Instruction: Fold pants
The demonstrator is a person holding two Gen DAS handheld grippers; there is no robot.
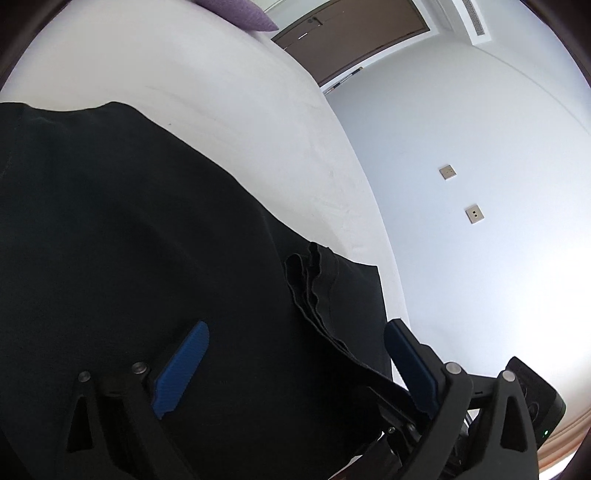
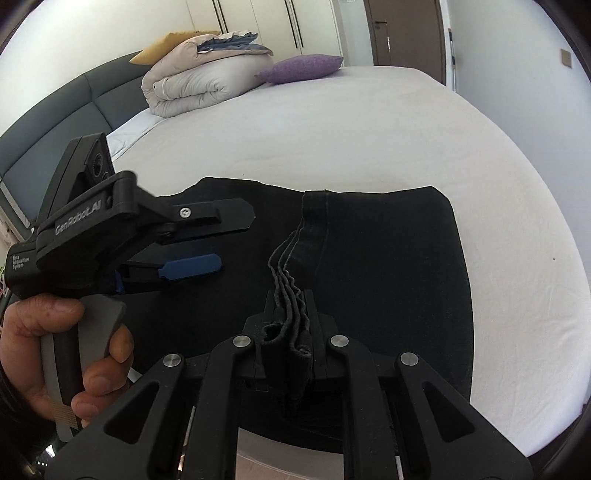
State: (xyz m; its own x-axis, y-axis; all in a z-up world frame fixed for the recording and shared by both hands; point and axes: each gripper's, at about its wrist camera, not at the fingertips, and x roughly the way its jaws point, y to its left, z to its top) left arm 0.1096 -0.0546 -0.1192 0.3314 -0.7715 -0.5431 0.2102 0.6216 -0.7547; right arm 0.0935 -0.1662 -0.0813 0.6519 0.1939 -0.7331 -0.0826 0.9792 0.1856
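Black pants (image 2: 388, 266) lie folded on a white bed (image 2: 369, 129). My right gripper (image 2: 291, 300) is shut on a bunch of stacked hem edges (image 2: 286, 273) at the near side of the pants. At the left of the right wrist view a hand (image 2: 40, 332) holds my left gripper (image 2: 236, 242), which hovers open over the pants. In the left wrist view the left gripper (image 1: 297, 326) stands wide open, its blue pads (image 1: 181, 369) apart from the cloth. The layered hems (image 1: 314, 288) run between the pads over the black pants (image 1: 129, 240).
A folded duvet (image 2: 192, 85), a yellow pillow (image 2: 162, 46) and a purple pillow (image 2: 303, 68) sit at the far end by the grey headboard (image 2: 55, 110). A brown door (image 2: 406, 33) and a white wall with switch plates (image 1: 447, 171) lie beyond the bed's edge.
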